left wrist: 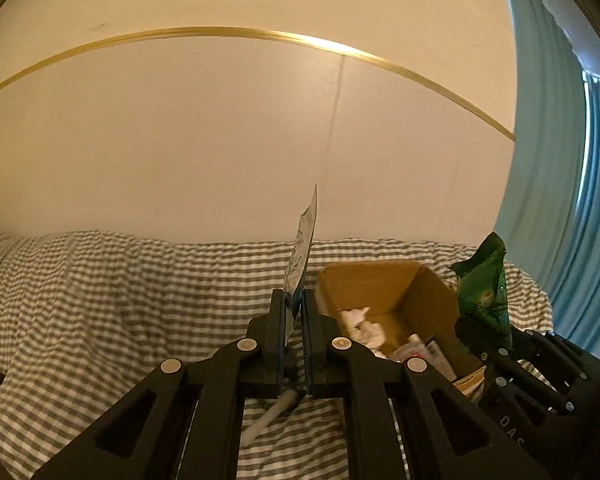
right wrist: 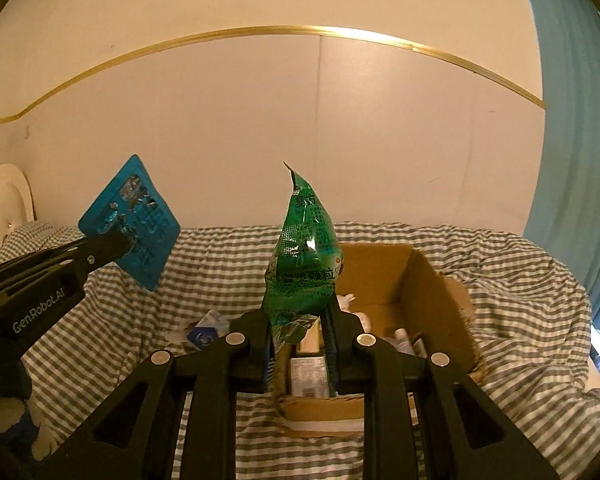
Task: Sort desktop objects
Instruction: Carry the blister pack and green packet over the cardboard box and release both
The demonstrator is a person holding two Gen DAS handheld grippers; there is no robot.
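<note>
Nearest the right wrist camera, the right gripper [right wrist: 300,320] had its jaws pinching the lower end of a green sachet [right wrist: 306,256], which stood upright between them with its torn tip pointing up. Directly beyond and below those jaws sat an open cardboard box [right wrist: 432,292] on a grey-and-white striped cloth [right wrist: 220,268], with small cartons and a white crumpled item inside it. To the left in that view, the left gripper [right wrist: 118,246] reached in from the edge, jaws closed on a blue blister pack [right wrist: 134,220] held in the air, tilted, well apart from the box. A small blue-and-white packet [right wrist: 206,330] lay on the cloth just left of the box. From the left wrist camera, the same blister pack [left wrist: 302,256] showed edge-on, silver-backed, clamped between the left jaws and rising above them; a white tube-like item [left wrist: 270,420] lay on the cloth under the gripper. Farther back stood a cream wall [right wrist: 260,140] with a gold trim line [right wrist: 300,31], and a blue curtain [right wrist: 572,120] hung at the right.
</note>
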